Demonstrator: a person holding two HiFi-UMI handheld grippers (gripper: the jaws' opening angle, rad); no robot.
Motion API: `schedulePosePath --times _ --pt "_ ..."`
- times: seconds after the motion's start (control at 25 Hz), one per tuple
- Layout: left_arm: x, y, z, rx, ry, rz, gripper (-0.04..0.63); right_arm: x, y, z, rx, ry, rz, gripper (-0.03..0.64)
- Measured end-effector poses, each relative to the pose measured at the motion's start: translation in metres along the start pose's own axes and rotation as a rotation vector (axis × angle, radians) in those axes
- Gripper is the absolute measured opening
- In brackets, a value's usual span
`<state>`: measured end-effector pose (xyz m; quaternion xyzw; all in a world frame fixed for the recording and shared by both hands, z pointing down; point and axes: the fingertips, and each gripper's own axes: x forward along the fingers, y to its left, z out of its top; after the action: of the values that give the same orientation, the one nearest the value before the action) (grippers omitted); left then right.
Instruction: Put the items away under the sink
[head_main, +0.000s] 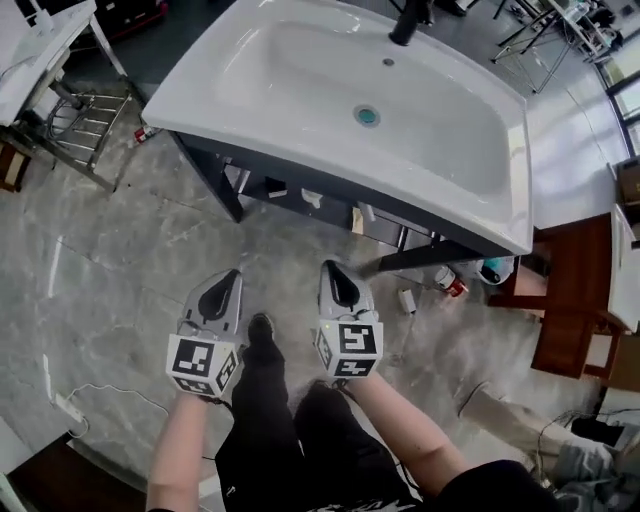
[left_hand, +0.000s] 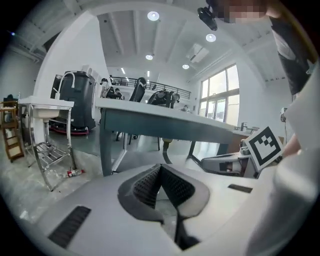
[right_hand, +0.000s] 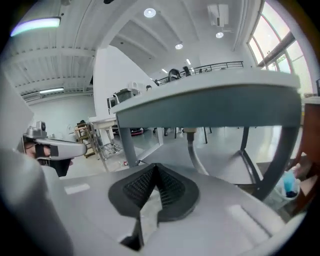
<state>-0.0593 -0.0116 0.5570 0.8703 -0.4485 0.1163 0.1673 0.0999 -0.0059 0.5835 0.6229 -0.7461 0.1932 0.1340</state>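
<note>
left tongs (head_main: 231, 280) and right tongs (head_main: 334, 273), both pressed together and empty, hover before the sink (head_main: 250, 105), probably between items.

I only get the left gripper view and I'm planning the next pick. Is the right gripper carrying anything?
Observer: No. The right gripper view shows the right gripper shut, nothing between its jaws.
Operator: Any items on the floor that I miss?
Observer: Yes. In the head view a red-and-white container is on the floor beside the sink stand, at the picture's right.
Operator: Alone?
Observer: No, a small white item lies near it, not touching.
</note>
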Motion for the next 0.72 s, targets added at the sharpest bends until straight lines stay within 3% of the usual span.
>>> schedulePosePath --times 0.24,0.4,0.72 --pt "-0.054 -0.066 0.093 -0.084 -0.033 -0.031 0.009 -0.100 -0.038 0.084 0.005 -0.024 -0.063 0.003" --pt "-0.075 -0.113 0.150 -0.066 -0.084 -0.059 0.009 -0.163 -0.069 0.137 0.019 -0.083 -0.111 0.003" --pt "-0.109 -0.232 0.211 -0.051 -0.167 -0.137 0.009 -0.285 -0.121 0.193 0.098 -0.214 -0.137 0.002"
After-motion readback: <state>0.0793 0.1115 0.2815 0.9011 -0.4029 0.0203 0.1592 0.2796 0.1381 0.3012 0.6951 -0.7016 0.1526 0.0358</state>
